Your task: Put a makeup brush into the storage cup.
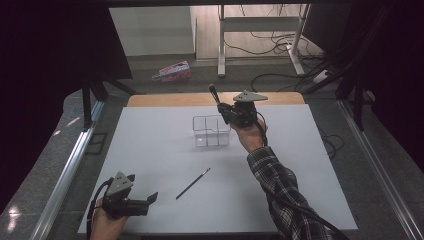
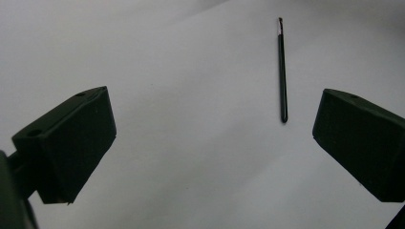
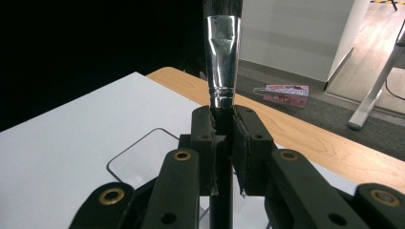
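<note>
The right gripper [image 1: 231, 111] is raised over the far middle of the table [image 1: 150, 135], its jaws clamped on the dark handle of a brush [image 1: 214, 93], just below the metal ferrule. The brush stands nearly upright, bristles up, directly above a clear box [image 1: 211, 131] with compartments. It looks headed for the box, handle end down.

The brush should be light and stiff, but the handle is round, smooth and probably slippery, so it could swivel in the jaws if bumped against the box wall. The grip close to the ferrule [image 3: 222, 57] seems sensible: it leaves the lower handle free to go in. The box looks thin and light; a nudge might slide it.

A second tool, a thin dark pencil [image 1: 192, 183], lies flat at the near middle of the table, slanting up to the right. It is slim and light; lying flat, it will be fiddly to pinch, best taken across its middle.

The left gripper [image 1: 140, 200] rests at the near left corner with jaws spread wide and holding nothing.

The right gripper view gives the grip itself: pads pressed on the handle, shiny ferrule above, box edge [image 3: 138, 152] below. The left gripper view shows the pencil [image 2: 282, 71] with its pale tip at the far end, ahead of the spread jaws. The high view gives the whole layout.
</note>
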The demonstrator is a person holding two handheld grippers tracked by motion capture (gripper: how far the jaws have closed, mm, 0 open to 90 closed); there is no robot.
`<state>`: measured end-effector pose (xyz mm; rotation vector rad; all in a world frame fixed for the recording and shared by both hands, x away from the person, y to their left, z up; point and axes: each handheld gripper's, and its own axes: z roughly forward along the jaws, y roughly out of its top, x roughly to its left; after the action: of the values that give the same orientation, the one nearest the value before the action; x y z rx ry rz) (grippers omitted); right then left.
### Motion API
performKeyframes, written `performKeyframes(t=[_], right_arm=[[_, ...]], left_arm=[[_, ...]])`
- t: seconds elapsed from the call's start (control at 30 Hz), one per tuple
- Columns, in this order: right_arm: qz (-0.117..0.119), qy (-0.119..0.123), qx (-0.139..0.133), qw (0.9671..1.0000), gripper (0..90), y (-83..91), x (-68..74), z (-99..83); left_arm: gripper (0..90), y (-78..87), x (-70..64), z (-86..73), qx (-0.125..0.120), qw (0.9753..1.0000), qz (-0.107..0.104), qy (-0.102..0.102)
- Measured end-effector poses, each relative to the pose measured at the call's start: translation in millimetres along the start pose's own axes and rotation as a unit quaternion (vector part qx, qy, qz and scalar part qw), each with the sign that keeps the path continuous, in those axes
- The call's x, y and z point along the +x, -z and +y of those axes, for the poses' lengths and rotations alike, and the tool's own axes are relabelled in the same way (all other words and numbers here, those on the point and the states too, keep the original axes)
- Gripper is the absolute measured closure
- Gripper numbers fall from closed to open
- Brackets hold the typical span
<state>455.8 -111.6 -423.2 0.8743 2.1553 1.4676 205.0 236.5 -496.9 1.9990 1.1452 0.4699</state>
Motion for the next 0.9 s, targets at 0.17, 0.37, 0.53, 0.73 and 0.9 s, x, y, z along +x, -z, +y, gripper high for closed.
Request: performKeyframes(t=[0.17, 0.37, 0.53, 0.73, 0.9], right_arm=[[-0.007, -0.002, 0.006, 1.0, 78.6, -6.0, -1.9, -5.3], [-0.007, 0.0, 0.01, 0.9999, 78.6, -11.6, -2.4, -10.9], [-0.011, -0.001, 0.015, 0.9998, 78.6, -15.9, -4.5, -17.7], [-0.012, -0.002, 0.019, 0.9997, 78.6, -18.0, -5.2, -22.7], [-0.011, -0.002, 0.022, 0.9997, 78.6, -19.9, -3.9, -25.4]], left_arm=[[1.4, -0.1, -0.3, -0.1, 0.0, 1.0, -0.001, 0.0], [1.4, 0.1, 0.0, -0.4, 0.0, 1.0, -0.002, 0.001], [1.4, -0.1, -0.2, -0.4, 0.0, 1.0, -0.003, 0.001], [1.4, -0.1, -0.4, -0.4, 0.001, 1.0, -0.003, 0.001], [1.5, 0.0, -0.4, -0.4, 0.001, 1.0, -0.003, 0.0]])
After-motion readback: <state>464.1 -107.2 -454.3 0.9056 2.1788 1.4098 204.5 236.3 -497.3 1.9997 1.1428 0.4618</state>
